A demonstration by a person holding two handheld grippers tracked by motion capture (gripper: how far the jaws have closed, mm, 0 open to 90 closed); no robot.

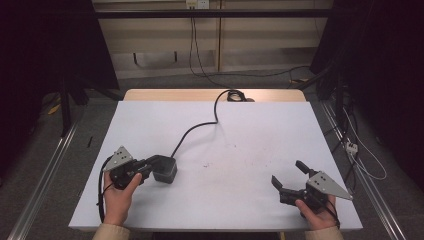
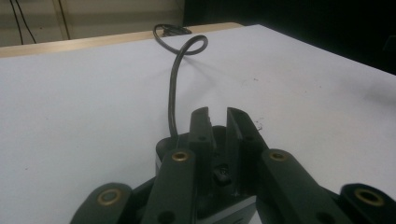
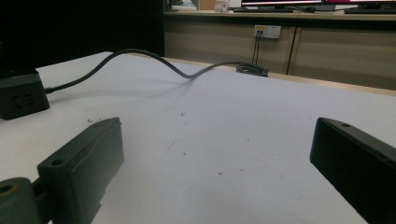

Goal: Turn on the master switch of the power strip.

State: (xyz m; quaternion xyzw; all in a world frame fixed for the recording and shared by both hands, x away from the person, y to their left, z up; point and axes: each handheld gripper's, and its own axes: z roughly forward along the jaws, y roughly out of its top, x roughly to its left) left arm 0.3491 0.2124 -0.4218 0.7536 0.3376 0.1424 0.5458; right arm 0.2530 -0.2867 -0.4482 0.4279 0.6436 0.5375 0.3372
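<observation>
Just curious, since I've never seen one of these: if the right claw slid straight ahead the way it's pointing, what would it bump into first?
Probably nothing nearby. The right claw is open and points up-left across the bare white table. The black power cube sits left of its line, and its cable crosses farther off, though depth is hard to judge.

item: dark grey power socket cube point(image 1: 165, 169), outlet face visible on its side
pose: flat on white table, near-left area
cable point(image 1: 196, 128): black, runs to far edge, ends coiled
</observation>
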